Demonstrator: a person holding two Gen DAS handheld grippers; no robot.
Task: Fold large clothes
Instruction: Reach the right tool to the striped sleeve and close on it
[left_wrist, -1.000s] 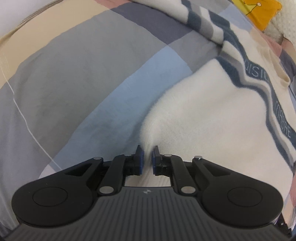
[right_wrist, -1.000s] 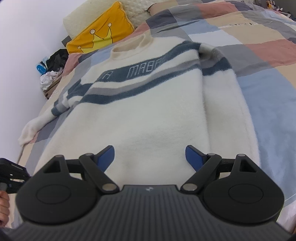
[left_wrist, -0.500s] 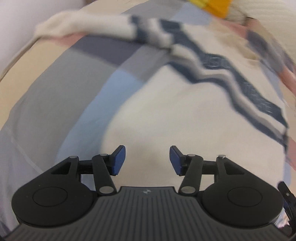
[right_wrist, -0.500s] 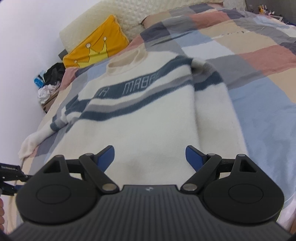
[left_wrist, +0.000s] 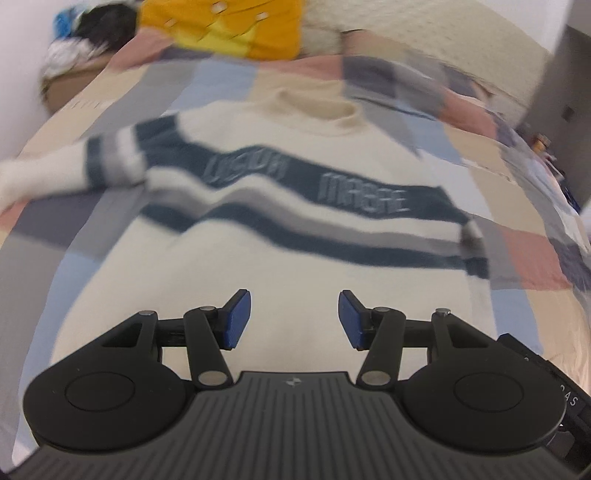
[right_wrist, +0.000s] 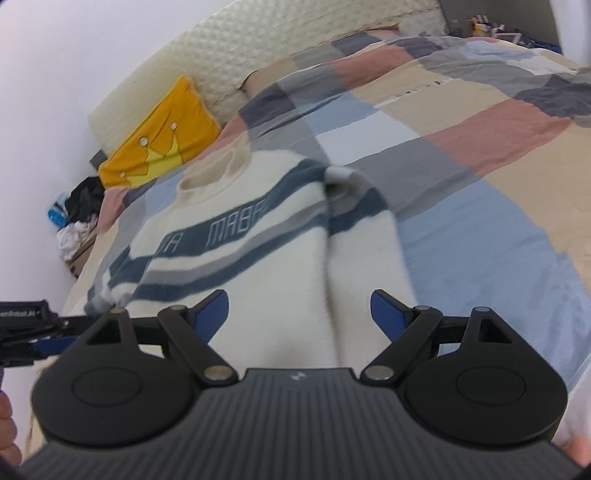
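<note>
Patchwork bedding (right_wrist: 461, 155) in blue, grey, pink and beige covers the bed, with a yellow cushion (right_wrist: 162, 136) at ten o'clock against the quilted headboard (right_wrist: 280, 40). On it lies the cream sweater (left_wrist: 280, 236) with dark stripes, front up, collar toward twelve o'clock, one sleeve stretched out to nine o'clock. Both the left gripper (left_wrist: 294, 317) and the right gripper (right_wrist: 300, 314) hang above its lower half, released and holding nothing.
</note>
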